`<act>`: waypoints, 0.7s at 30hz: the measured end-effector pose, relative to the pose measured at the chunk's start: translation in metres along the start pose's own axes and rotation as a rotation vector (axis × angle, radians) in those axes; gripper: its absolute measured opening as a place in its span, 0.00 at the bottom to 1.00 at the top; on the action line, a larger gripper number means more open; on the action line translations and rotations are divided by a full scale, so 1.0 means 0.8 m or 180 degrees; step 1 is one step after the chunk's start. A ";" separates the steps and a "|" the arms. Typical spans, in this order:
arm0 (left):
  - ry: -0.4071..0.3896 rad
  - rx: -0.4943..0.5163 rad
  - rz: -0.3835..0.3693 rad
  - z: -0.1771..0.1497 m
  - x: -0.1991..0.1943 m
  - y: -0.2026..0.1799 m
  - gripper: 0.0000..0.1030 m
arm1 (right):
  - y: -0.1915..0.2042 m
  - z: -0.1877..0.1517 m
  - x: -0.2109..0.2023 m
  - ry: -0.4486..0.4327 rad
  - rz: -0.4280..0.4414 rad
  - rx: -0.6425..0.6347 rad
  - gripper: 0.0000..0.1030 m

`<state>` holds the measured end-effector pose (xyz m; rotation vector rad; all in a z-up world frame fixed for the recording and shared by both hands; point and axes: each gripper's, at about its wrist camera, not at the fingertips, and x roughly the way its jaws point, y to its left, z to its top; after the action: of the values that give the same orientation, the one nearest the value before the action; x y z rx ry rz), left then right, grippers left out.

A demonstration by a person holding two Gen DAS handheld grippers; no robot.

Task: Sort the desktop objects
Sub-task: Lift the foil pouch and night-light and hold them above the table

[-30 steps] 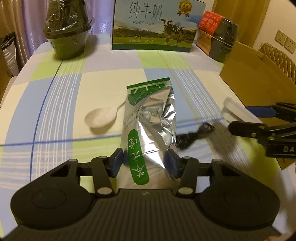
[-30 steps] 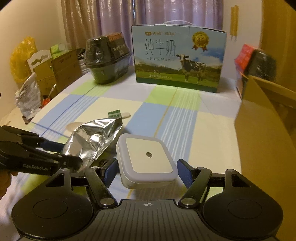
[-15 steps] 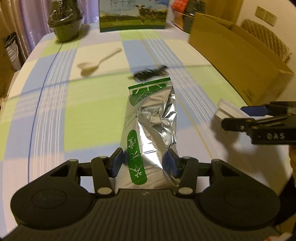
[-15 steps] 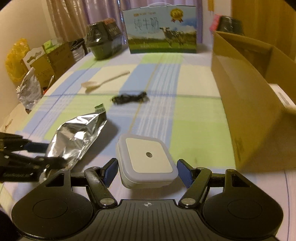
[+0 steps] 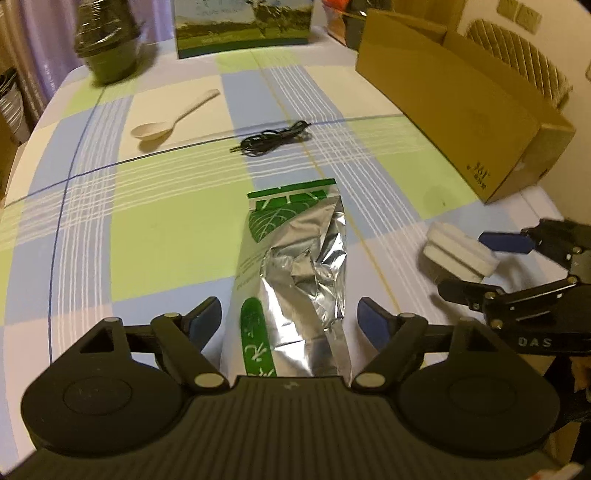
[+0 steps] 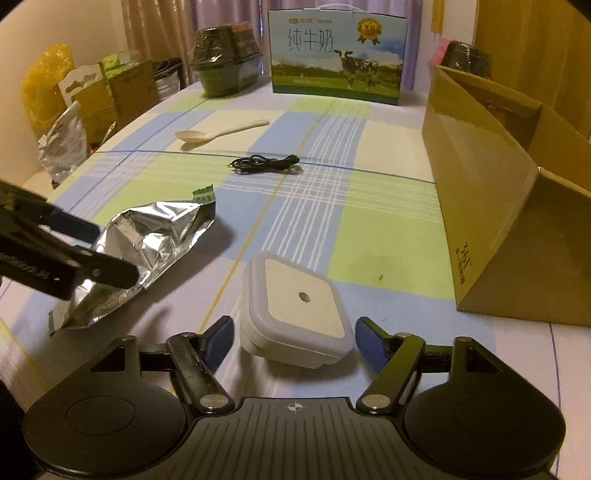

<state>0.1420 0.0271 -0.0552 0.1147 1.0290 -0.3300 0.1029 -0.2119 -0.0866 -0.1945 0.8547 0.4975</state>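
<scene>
Left wrist view: the left gripper (image 5: 290,323) has its jaws spread wide, clear of the foil bag (image 5: 295,280) that lies flat on the checked tablecloth (image 5: 147,229) between them, its green-printed top end pointing away. Farther off, a black cable (image 5: 271,139) lies coiled near the middle of the table, and a pale spoon (image 5: 173,122) rests to its far left. A cardboard box (image 5: 461,110) stands along the right side. At the near right, the right gripper (image 5: 480,266) reaches in, with a white square light (image 5: 458,254) between its fingers. A milk carton (image 5: 243,26) and a dark wrapped container (image 5: 109,48) stand at the far edge.

Right wrist view: the right gripper (image 6: 295,339) is also wide apart; the white square light (image 6: 295,314) sits on the tablecloth (image 6: 388,229) between the blue pads (image 6: 369,343), touching neither. To the near left, the foil bag (image 6: 147,243) lies crumpled under the left gripper (image 6: 88,251), whose jaw spacing cannot be judged from here. The cable (image 6: 266,163) and spoon (image 6: 218,133) lie beyond, the cardboard box (image 6: 509,206) stands at the right, and the milk carton (image 6: 336,55) at the far end.
</scene>
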 end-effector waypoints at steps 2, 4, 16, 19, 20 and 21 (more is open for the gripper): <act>0.0059 0.0042 0.0007 0.004 0.008 -0.001 0.77 | -0.003 -0.003 -0.002 -0.0023 -0.0004 0.0001 0.78; 0.0110 0.0057 0.0025 0.006 0.017 0.002 0.77 | -0.007 -0.004 -0.001 -0.0017 0.0019 0.0036 0.80; 0.0483 0.0349 0.0119 0.017 0.051 -0.013 0.77 | -0.027 -0.013 -0.006 0.0001 0.0148 0.0387 0.84; 0.0544 0.0280 0.0105 0.022 0.055 -0.009 0.76 | -0.028 -0.012 -0.006 -0.0024 0.0161 0.0423 0.84; 0.0548 0.0274 0.0108 0.024 0.055 -0.009 0.74 | -0.029 -0.011 -0.006 -0.0030 0.0171 0.0431 0.84; 0.0548 0.0269 0.0103 0.025 0.055 -0.009 0.73 | -0.028 -0.011 -0.006 -0.0034 0.0180 0.0433 0.84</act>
<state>0.1768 0.0061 -0.0823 0.2391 1.1825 -0.3385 0.1055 -0.2364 -0.0892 -0.0431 0.8820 0.4907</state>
